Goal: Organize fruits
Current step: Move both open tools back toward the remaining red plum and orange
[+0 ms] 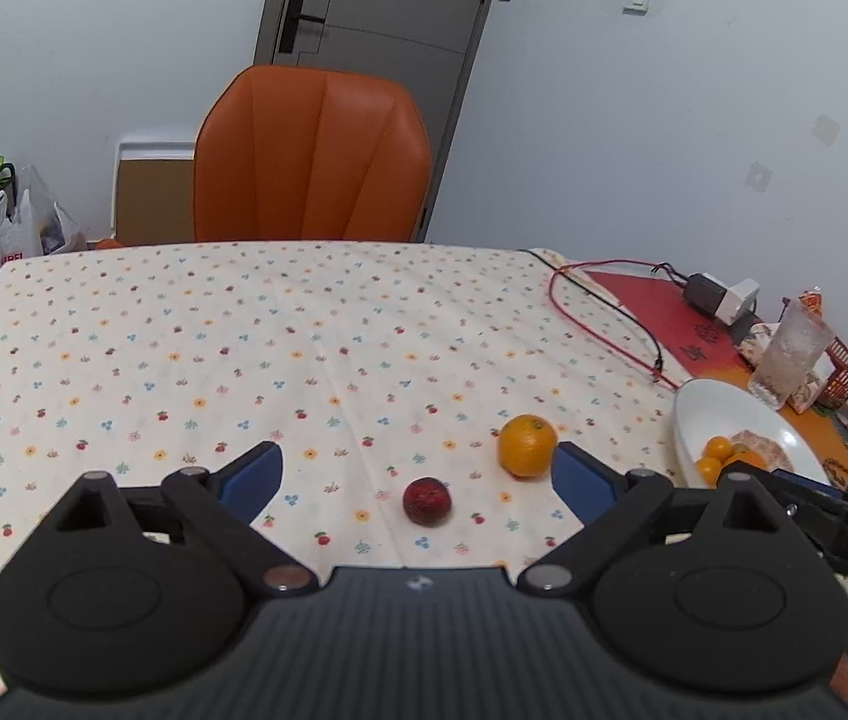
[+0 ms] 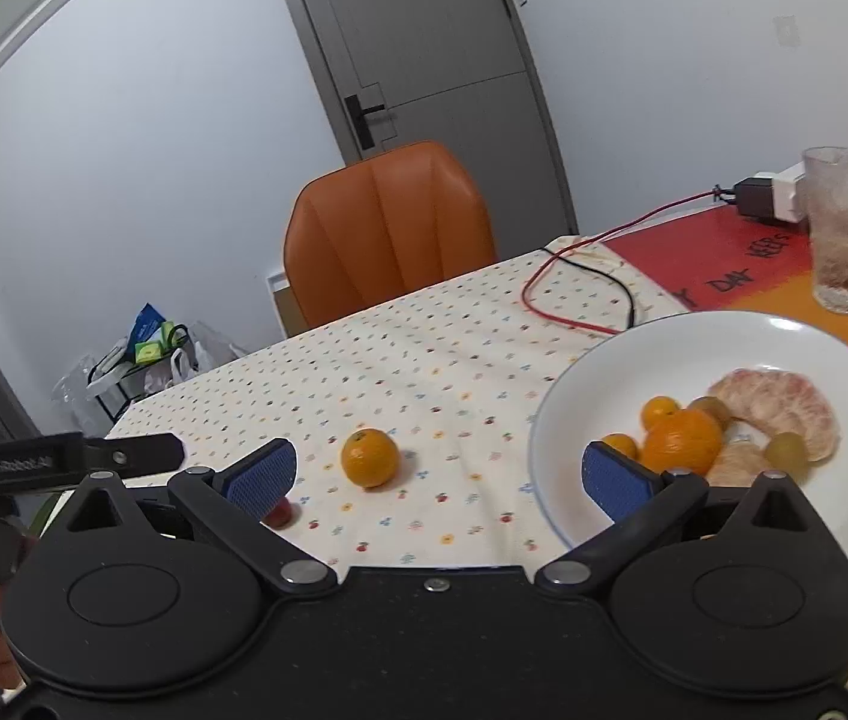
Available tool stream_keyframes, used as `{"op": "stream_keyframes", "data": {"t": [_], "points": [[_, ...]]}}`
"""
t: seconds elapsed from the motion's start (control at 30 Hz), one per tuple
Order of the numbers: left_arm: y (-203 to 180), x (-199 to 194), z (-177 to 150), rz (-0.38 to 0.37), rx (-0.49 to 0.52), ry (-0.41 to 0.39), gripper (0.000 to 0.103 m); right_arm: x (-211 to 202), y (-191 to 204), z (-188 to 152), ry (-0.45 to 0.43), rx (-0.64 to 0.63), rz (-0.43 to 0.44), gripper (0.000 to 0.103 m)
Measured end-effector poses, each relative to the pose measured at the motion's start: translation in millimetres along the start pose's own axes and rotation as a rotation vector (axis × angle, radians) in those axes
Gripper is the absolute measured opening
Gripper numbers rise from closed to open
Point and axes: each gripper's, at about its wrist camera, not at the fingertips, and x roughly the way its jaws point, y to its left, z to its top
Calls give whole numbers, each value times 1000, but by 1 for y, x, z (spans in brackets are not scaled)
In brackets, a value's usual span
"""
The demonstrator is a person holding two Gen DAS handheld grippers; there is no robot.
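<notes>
An orange (image 1: 527, 444) and a small dark red fruit (image 1: 427, 500) lie on the patterned tablecloth (image 1: 244, 330). My left gripper (image 1: 418, 477) is open and empty, with the red fruit between its fingers and the orange by the right finger. A white plate (image 2: 784, 336) on the right holds oranges (image 2: 683, 439), pomelo segments (image 2: 784, 402) and green grapes; it also shows in the left wrist view (image 1: 718, 405). My right gripper (image 2: 441, 477) is open and empty, with the loose orange (image 2: 370, 456) ahead of it and the red fruit (image 2: 279, 513) partly hidden behind its left finger.
An orange chair (image 1: 313, 159) stands at the table's far edge. A red and black cable (image 2: 580, 294), a charger (image 2: 766, 192) and a frosted glass (image 2: 844, 228) sit at the back right on a red and orange mat. A red basket (image 1: 844, 372) stands far right.
</notes>
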Motion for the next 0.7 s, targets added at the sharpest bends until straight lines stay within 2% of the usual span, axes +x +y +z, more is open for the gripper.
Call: {"op": "stream_keyframes", "data": {"t": [0.23,0.37,0.53,0.7], "points": [[2,23,-5,15,-7,24,83,13,9,-5,22,-17,5,103],[4,35,-10,28,-10,36,70,20,14,-7,34,-37,8,103],[5,49,-15,35,-17,52,68,28,17,-6,40,-54,10,103],[3,61,-21,32,-6,74,56,35,15,-6,47,-51,15,103]]}}
